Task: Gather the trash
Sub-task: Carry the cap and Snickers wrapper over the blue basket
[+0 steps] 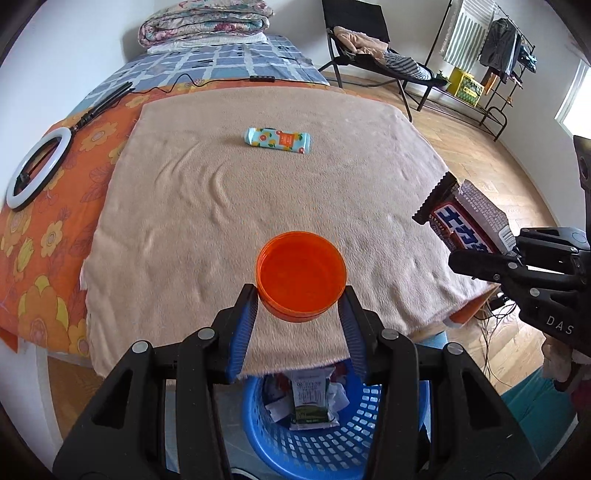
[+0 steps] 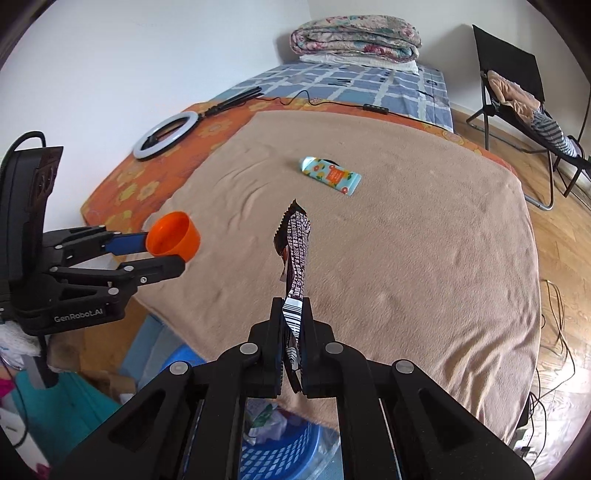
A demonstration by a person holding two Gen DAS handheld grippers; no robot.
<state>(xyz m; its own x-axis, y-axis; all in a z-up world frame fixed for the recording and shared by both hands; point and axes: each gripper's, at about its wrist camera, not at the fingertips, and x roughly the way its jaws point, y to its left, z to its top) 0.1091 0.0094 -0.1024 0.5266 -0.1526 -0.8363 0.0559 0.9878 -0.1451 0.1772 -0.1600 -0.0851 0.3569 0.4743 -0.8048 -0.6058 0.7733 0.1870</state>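
My left gripper (image 1: 301, 299) is shut on an orange plastic cup (image 1: 301, 275), held above the front edge of the beige blanket (image 1: 229, 206); it also shows in the right wrist view (image 2: 173, 240). My right gripper (image 2: 291, 306) is shut on a dark chocolate bar wrapper (image 2: 295, 251), held edge-up over the blanket; the wrapper also shows at the right of the left wrist view (image 1: 461, 218). A teal and orange snack packet (image 1: 277, 140) lies flat on the blanket's far middle (image 2: 330, 175). A blue trash basket (image 1: 325, 435) with crumpled wrappers stands on the floor below both grippers (image 2: 273, 454).
A white ring light (image 1: 38, 168) lies on the orange flowered sheet (image 1: 48, 236) at left. A folded quilt (image 1: 205, 24) sits on the bed's far end. A black folding chair (image 1: 369, 48) with clothes and a clothes rack (image 1: 498, 55) stand on the wood floor at right.
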